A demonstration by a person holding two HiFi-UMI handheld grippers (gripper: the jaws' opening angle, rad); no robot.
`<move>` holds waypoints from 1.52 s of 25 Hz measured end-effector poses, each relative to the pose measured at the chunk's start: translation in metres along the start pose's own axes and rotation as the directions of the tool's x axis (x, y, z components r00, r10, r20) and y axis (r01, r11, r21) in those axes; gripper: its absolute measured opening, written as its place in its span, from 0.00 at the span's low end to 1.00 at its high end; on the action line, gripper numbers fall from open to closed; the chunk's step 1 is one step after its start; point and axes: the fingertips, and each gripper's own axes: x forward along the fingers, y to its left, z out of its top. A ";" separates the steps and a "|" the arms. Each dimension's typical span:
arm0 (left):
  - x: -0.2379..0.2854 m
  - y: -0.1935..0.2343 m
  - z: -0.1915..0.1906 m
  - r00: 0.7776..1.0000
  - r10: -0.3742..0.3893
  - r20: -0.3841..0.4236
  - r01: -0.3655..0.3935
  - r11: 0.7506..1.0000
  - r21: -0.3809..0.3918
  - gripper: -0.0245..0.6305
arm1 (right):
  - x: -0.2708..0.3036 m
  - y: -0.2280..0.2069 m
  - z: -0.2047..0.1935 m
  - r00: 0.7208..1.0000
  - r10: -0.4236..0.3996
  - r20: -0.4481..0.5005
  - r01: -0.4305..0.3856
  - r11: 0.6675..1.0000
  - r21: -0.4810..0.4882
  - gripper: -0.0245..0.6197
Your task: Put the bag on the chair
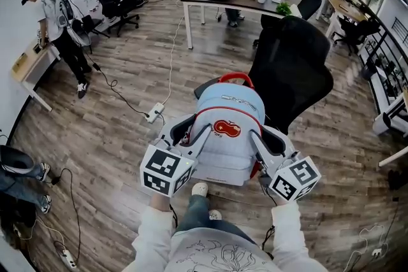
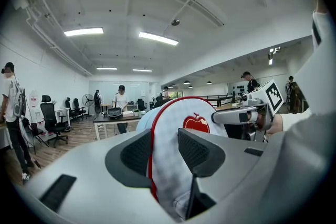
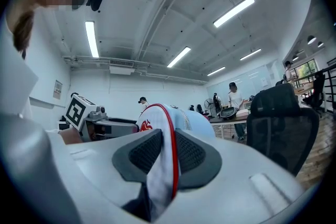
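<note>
**A:** Where is the bag (image 1: pixel 226 114)?

**B:** It hangs between the two tongs, just in front of the black chair (image 1: pixel 299 67). Its front pocket faces the person and its red handle (image 1: pixel 236 78) points toward the backrest.

**A:** How is it gripped?

**B:** The left tongs (image 2: pixel 167 150) are clamped on the red-piped edge of the pocket. The right tongs (image 3: pixel 164 153) pinch the matching edge on the other side. One grip per side likely keeps the bag from twisting or swinging.

**A:** Is it on the seat yet?

**B:** I can't be sure, because the bag hides most of the seat from above. I'd judge not yet, since both grips look loaded.

**A:** And why lead with the handle?

**B:** Probably so the bag can lean against the backrest once it is lowered.
</note>
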 end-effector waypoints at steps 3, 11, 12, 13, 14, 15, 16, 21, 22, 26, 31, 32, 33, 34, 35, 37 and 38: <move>0.019 0.011 -0.002 1.000 -0.007 -0.007 0.007 1.000 -0.003 0.29 | 0.013 -0.015 -0.003 1.000 -0.005 -0.007 0.005 1.000 0.006 0.18; 0.081 0.050 -0.002 0.998 -0.058 -0.005 0.058 0.998 -0.012 0.29 | 0.059 -0.063 -0.004 0.998 -0.055 -0.021 0.055 0.998 -0.011 0.18; 0.091 0.058 -0.002 0.998 -0.066 -0.003 0.066 0.998 -0.010 0.29 | 0.068 -0.071 -0.004 0.998 -0.062 -0.020 0.062 0.998 -0.015 0.18; 0.101 0.065 0.000 0.997 -0.075 -0.001 0.075 0.997 -0.008 0.29 | 0.076 -0.078 -0.003 0.997 -0.070 -0.021 0.070 0.997 -0.019 0.18; 0.111 0.071 0.001 0.996 -0.086 -0.001 0.086 0.996 -0.007 0.29 | 0.084 -0.087 -0.002 0.997 -0.079 -0.022 0.079 0.997 -0.023 0.18; 0.121 0.077 0.003 0.995 -0.098 -0.002 0.098 0.995 -0.004 0.28 | 0.091 -0.095 -0.001 0.996 -0.089 -0.024 0.088 0.996 -0.025 0.18; 0.131 0.082 0.005 0.994 -0.110 -0.005 0.110 0.994 -0.002 0.28 | 0.097 -0.103 0.000 0.995 -0.099 -0.027 0.098 0.995 -0.026 0.18; 0.180 0.107 0.010 0.985 -0.172 -0.025 0.172 0.985 0.002 0.28 | 0.128 -0.142 0.001 0.987 -0.150 -0.049 0.150 0.989 -0.022 0.18; 0.189 0.112 0.009 0.983 -0.183 -0.030 0.183 0.983 0.001 0.28 | 0.134 -0.149 0.000 0.985 -0.161 -0.053 0.160 0.987 -0.019 0.18; 0.222 0.131 0.002 0.972 -0.229 -0.046 0.229 0.973 -0.004 0.28 | 0.155 -0.175 -0.011 0.977 -0.202 -0.071 0.202 0.979 -0.006 0.18; 0.263 0.145 -0.012 0.956 -0.280 -0.085 0.279 0.960 -0.013 0.27 | 0.174 -0.208 -0.029 0.960 -0.251 -0.122 0.252 0.968 -0.006 0.18; 0.271 0.146 -0.015 0.953 -0.289 -0.092 0.289 0.957 -0.016 0.27 | 0.177 -0.214 -0.033 0.956 -0.261 -0.134 0.262 0.965 -0.007 0.18; 0.278 0.148 -0.019 0.949 -0.299 -0.098 0.299 0.954 -0.019 0.27 | 0.179 -0.220 -0.037 0.952 -0.269 -0.144 0.271 0.962 -0.007 0.18; 0.284 0.148 -0.022 0.946 -0.309 -0.103 0.308 0.951 -0.023 0.27 | 0.180 -0.225 -0.042 0.948 -0.277 -0.154 0.280 0.960 -0.005 0.18; 0.289 0.149 -0.027 0.942 -0.318 -0.110 0.317 0.948 -0.028 0.26 | 0.181 -0.230 -0.047 0.945 -0.284 -0.165 0.287 0.958 -0.002 0.18; 0.299 0.149 -0.037 0.934 -0.333 -0.127 0.331 0.943 -0.034 0.26 | 0.182 -0.237 -0.058 0.937 -0.295 -0.188 0.301 0.954 0.006 0.18; 0.304 0.150 -0.042 0.932 -0.337 -0.135 0.336 0.941 -0.036 0.26 | 0.183 -0.241 -0.064 0.933 -0.299 -0.199 0.306 0.952 0.009 0.18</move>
